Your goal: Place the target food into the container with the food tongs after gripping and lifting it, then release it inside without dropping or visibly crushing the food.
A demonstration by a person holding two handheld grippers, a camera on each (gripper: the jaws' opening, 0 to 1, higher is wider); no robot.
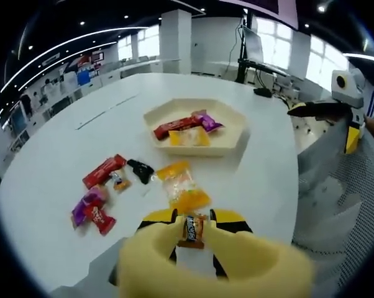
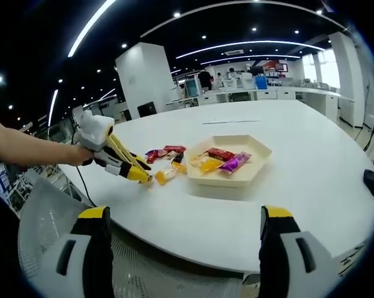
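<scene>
My left gripper [image 1: 193, 218] is shut on yellow food tongs [image 1: 237, 261], whose tips pinch a small orange-brown snack packet [image 1: 191, 230] near the table's front edge. I cannot tell whether the packet is off the table. Just beyond it lies a yellow packet [image 1: 182, 186]. The cream hexagonal tray [image 1: 233, 117] sits farther back and holds red, yellow and purple packets. In the right gripper view, a hand holds the left gripper [image 2: 100, 139], with the tongs [image 2: 130, 164] reaching down beside the tray [image 2: 252, 166]. My right gripper [image 2: 184, 248] is open over the table edge with nothing between its jaws.
Loose snacks lie left of the tongs: a red packet [image 1: 104, 171], a black one [image 1: 140, 169], a purple one [image 1: 87, 205] and a small red one [image 1: 101, 220]. A mesh chair back [image 1: 342, 205] stands at the right. A black mouse [image 2: 372, 182] lies on the table's far right.
</scene>
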